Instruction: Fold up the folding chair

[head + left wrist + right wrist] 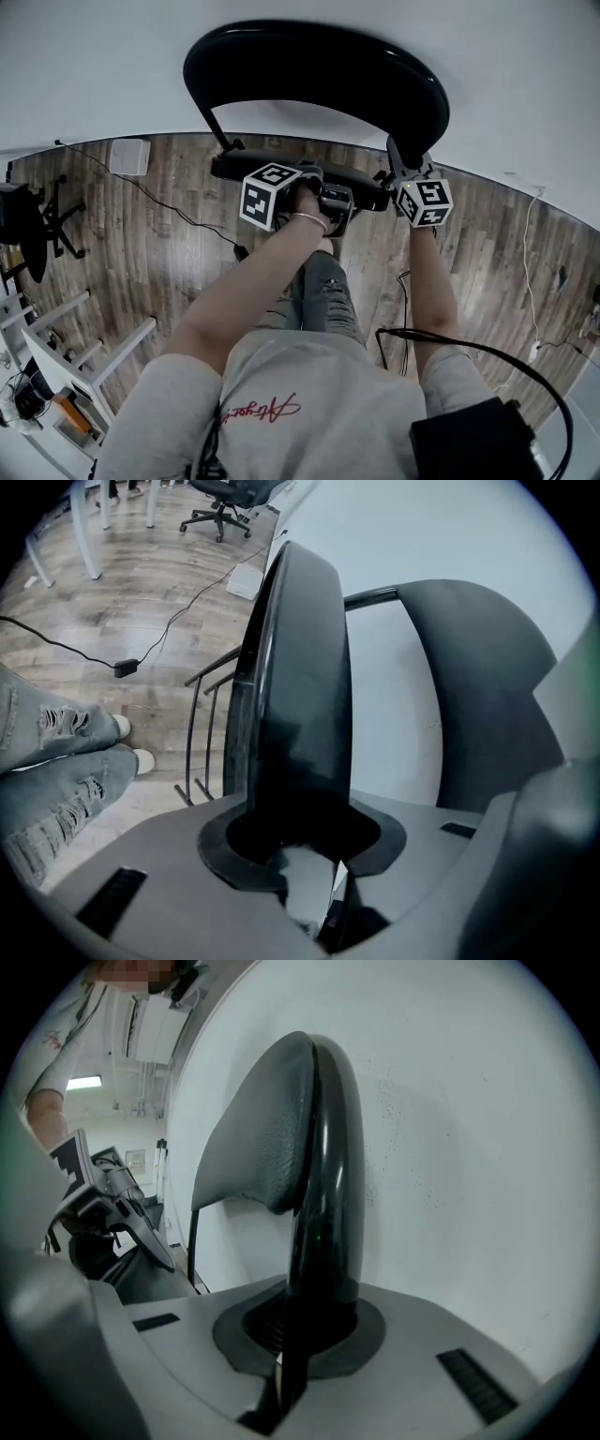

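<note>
White wall (525, 84) tight behind the folding chair (319, 75); wood floor (169, 272) lies open leftward, out to a white frame (127, 345) and an office chair (37, 220). Left gripper (298, 850): jaws part-closed, clamped on the seat (295, 686) rim, with the seat apparently tipped on edge. Right gripper (300, 1330): jaws pinched tight on the backrest (323, 1166) edge.

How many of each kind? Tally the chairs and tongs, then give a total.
Folding chair: 1
Office chair: 1
Tongs: 2 (left tongs, right tongs)
Total: 4
</note>
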`<state>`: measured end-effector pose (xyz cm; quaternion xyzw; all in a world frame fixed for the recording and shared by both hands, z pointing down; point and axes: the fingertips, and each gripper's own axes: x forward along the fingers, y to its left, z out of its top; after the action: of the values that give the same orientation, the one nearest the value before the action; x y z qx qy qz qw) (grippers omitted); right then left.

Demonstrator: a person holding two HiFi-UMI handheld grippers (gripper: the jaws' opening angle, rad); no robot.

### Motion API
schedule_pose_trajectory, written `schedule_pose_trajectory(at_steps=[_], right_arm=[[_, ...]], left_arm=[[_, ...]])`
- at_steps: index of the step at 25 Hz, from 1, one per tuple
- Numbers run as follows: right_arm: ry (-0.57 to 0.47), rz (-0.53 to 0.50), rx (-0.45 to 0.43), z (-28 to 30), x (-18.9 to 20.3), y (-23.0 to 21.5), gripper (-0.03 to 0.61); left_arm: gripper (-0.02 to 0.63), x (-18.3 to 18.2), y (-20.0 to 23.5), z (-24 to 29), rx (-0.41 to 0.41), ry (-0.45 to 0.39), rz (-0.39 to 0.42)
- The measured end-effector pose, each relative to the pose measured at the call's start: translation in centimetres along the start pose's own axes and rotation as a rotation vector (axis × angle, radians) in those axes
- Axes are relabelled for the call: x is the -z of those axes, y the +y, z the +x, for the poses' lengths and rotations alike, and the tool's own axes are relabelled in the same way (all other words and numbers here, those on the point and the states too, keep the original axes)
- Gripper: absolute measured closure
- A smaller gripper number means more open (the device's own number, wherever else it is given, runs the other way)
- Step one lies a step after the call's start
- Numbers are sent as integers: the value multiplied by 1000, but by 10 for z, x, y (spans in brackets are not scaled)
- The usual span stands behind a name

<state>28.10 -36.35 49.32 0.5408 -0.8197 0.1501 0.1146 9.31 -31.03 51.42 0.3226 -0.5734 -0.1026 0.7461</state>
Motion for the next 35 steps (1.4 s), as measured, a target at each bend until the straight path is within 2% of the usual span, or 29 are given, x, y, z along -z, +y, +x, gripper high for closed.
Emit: schedule_pose_trajectory(at_steps=[3,6,9,16,18,20,21,24,26,27,28,31,35], right_arm=[[-34,20,-41,2,-8,3,563],[-6,-13,-63,2,-11,4,563],[27,-79,19,4,-14,-2,563],[-82,-78,237,-15,-24,-18,553],[-80,-96,309,-25,-24,-23,498],[-77,-115,366,-41,-25,-26,357],[-79,-125,384,-51,-26,-24,337],[-92,-116,400,-86,-28,-2,339],[-71,-77,334,-101,-22,31,343],[-51,-57,288,-102,-16,51,409],[-30,-45,246,-98,-9,69,560],[16,-35,172,-70,3,98,560],[58,-77,158,-37,-5,93,561]], left_arm=[[473,-1,-3,3,-16,-14,-5],[464,-4,-23,19,-12,-4,-45],[448,-7,-46,34,-27,-15,-77],[427,-5,-50,41,-41,-50,-87],[426,-5,-49,42,-65,-39,-71],[426,-4,-48,42,-88,2,-26],[426,-2,-49,43,-84,26,-6],[426,-2,-49,45,-68,56,10],[426,-4,-48,47,-113,53,4],[431,-5,-47,49,-147,52,-1],[445,-6,-46,50,-181,50,-1],[468,-8,-46,55,-240,35,5],[466,-6,-54,60,-222,35,-14]])
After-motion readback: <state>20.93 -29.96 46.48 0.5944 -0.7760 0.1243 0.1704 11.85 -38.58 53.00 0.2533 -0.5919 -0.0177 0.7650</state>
